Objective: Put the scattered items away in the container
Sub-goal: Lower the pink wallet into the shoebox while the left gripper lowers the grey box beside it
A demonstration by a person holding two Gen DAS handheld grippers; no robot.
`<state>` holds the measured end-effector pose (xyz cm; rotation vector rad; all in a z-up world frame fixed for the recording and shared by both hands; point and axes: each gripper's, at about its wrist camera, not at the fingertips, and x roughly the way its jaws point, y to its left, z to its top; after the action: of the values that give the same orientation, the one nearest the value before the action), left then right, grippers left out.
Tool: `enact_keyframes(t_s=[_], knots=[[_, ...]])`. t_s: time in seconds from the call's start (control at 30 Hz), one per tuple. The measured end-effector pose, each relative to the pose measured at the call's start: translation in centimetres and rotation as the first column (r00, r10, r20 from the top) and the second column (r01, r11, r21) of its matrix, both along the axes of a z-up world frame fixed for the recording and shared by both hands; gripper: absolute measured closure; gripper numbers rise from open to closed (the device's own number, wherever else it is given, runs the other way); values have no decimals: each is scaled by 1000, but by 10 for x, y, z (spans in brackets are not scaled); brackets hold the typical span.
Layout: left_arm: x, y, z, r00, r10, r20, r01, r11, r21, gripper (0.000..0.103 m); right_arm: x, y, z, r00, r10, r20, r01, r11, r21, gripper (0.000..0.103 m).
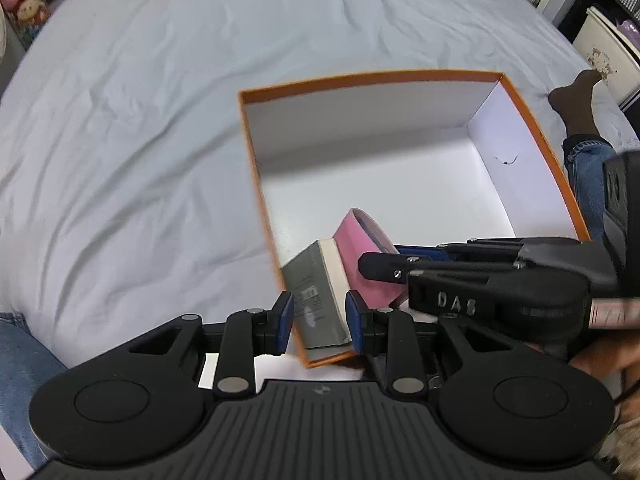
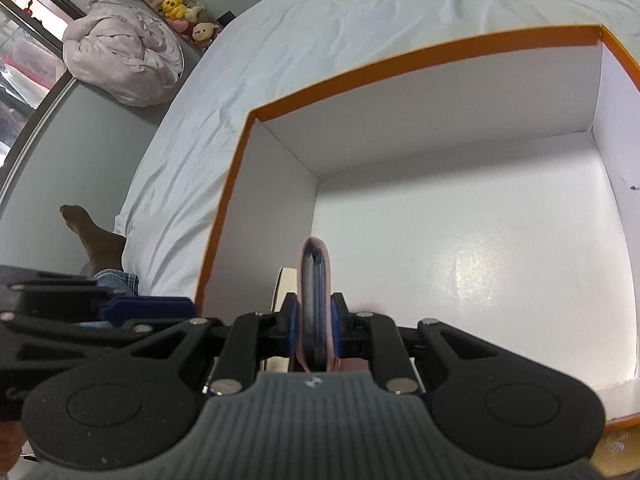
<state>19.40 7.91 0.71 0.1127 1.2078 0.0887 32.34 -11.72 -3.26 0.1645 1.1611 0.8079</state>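
Although the orange-rimmed box (image 1: pixel 532 120) lay mostly bare across the middle of the left-wrist view, two items were already within its lower left corner: a grey book (image 1: pixel 318 300) standing against the wall, and a pink case (image 1: pixel 362 252) leaning just beside it. The left gripper (image 1: pixel 320 322), at the bottom of that view, stood partly open around the book, its blue pads (image 1: pixel 286 320) a little apart from the covers, so I judged the book released. The right gripper (image 2: pixel 315 330) pinched the pink case (image 2: pixel 316 292) narrowly, edge-on at the lower centre of the right-wrist view, so that item seemed not yet let go. No other loose things showed on the pale sheet (image 1: pixel 140 120), so the tidying looked close to done. Both tools pointed steeply downward into the box; the right gripper (image 1: pixel 480 276) crossed in from the right edge of the left-wrist view, with a hand (image 1: pixel 600 356) visible behind it
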Motion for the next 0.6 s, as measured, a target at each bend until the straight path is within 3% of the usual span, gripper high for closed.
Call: enact_keyframes(t_s=[0.1,0.33,0.37,0.47,0.6], knots=[[-8,2,3,1000,-12,28,11,1000,7,70,-3,2,6,1000,-4,13,4,1000,-3,84],[-23,19,0,998,-12,56,16,998,-67,71,-14,15,14,999,-1,44,1,1000,-16,83],[-22,21,-1,996,-74,44,77,994,-72,71,-14,18,12,999,-3,44,4,1000,-28,83],[-26,27,-2,996,-71,55,76,992,-96,72,-19,23,10,999,10,51,-7,999,-48,80],[-30,32,-6,996,-66,65,73,990,-123,72,-22,24,10,998,52,-34,-52,999,-9,78]])
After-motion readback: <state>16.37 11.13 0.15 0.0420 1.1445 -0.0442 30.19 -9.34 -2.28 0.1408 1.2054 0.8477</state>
